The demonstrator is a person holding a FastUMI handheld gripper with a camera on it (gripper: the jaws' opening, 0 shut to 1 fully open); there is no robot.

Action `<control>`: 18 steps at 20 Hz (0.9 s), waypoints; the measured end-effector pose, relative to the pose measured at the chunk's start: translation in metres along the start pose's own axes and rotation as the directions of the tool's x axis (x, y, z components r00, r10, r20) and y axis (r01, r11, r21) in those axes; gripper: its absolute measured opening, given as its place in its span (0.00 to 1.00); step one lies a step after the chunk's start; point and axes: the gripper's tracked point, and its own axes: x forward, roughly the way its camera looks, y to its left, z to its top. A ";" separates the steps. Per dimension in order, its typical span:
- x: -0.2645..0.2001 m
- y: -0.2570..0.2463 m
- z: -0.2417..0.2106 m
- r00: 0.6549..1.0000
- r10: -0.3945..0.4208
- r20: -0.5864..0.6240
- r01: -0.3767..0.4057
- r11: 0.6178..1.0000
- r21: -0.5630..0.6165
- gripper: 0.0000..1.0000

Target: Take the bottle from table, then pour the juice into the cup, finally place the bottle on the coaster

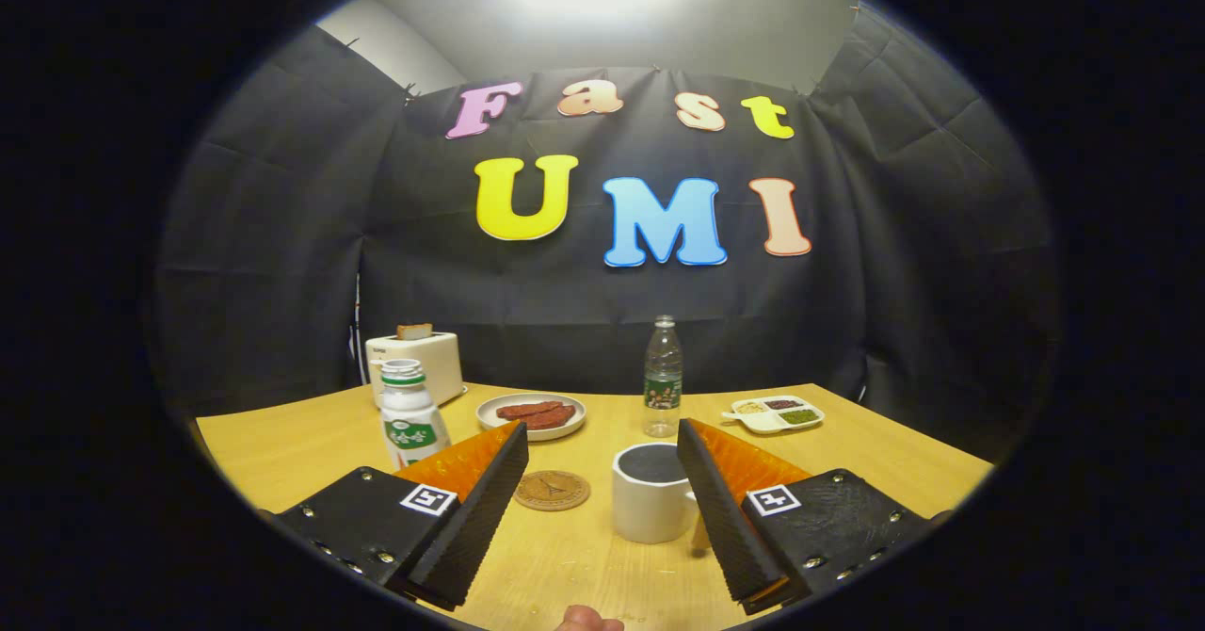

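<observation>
With the gripper [602,509] spread wide and empty, the white juice bottle [411,419] stands just beyond its left finger near the toaster [419,360]: likely light, slick plastic, best grasped mid-body.

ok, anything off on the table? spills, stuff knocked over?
Nothing stands out. White juice bottle, clear water bottle, white cup stand upright; round wooden coaster lies flat and bare. No spills on the wooden table. Gripper open.

White bottle [410,416] with green label and band; white cup [651,504], dark inside; brown patterned coaster [552,490]; cream toaster [416,361]; clear bottle, green label [663,377]; yellow wood worktop [282,452].
</observation>
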 end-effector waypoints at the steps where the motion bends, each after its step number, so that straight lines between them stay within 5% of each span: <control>1: 0.000 0.013 0.001 1.000 0.023 0.006 -0.023 1.000 0.005 0.96; 11: 0.006 0.101 -0.016 0.988 0.152 -0.001 -0.152 0.988 0.008 0.96; 18: 0.042 0.132 -0.041 0.985 0.164 -0.045 -0.164 0.986 -0.010 0.96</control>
